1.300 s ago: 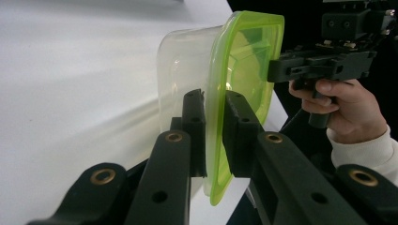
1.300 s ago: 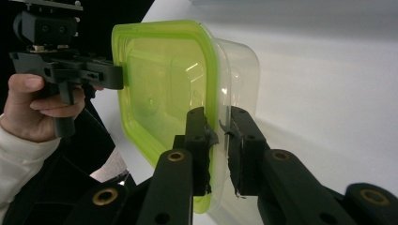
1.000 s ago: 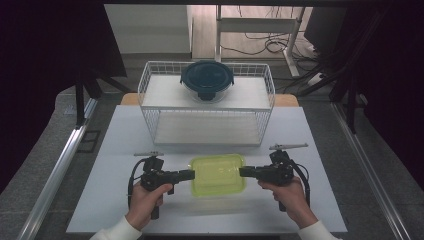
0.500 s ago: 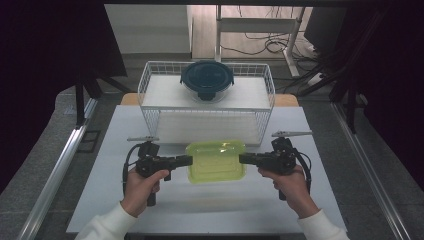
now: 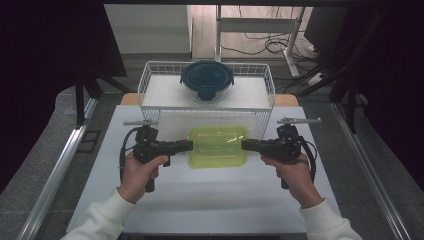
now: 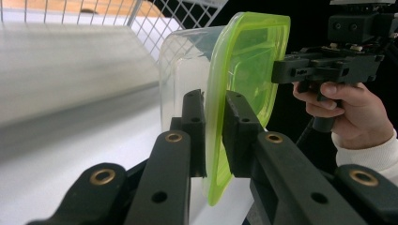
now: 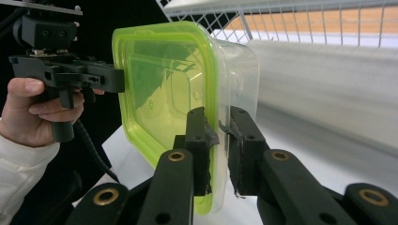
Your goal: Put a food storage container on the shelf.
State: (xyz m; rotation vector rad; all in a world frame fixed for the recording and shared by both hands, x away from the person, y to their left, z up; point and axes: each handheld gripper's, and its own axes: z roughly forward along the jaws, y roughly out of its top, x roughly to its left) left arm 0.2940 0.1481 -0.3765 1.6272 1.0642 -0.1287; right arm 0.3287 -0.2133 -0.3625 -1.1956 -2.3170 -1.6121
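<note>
A person held a clear box [image 5: 218, 146] with a green lid [image 5: 218, 142] between two grippers, above the white counter [image 5: 200, 200] and just in front of a wire basket [image 5: 150, 82]. The left gripper [image 5: 186, 146] had its fingers [image 6: 196, 122] closed on the box's left rim, one finger under the lid's edge and one over it; the right gripper [image 5: 247, 145] pinched the opposite rim in the same way, its fingers [image 7: 199, 140] pressed to either side of the lid's lip. The box sat level between them, its far edge near the basket's front wall, with open counter on the near side and to both flanks. Inside the basket stood a round bowl [image 5: 207, 82] with a dark lid, well apart from the box. From above, the box's bottom was hidden beneath the lid, and the gap between box and counter could not be judged there. In the left gripper view the box [image 6: 187, 70] filled the middle with the lid [image 6: 244, 70] turned edge-on, and the other hand [image 6: 347, 108] showed beyond it; the basket's mesh was blurred. The right gripper view showed the lid [image 7: 164, 84] face-on and the opposite hand [image 7: 33, 112] in a white sleeve. Dark curtains flanked the counter, a grey floor ran on both sides, and cables lay on the floor beyond.
</note>
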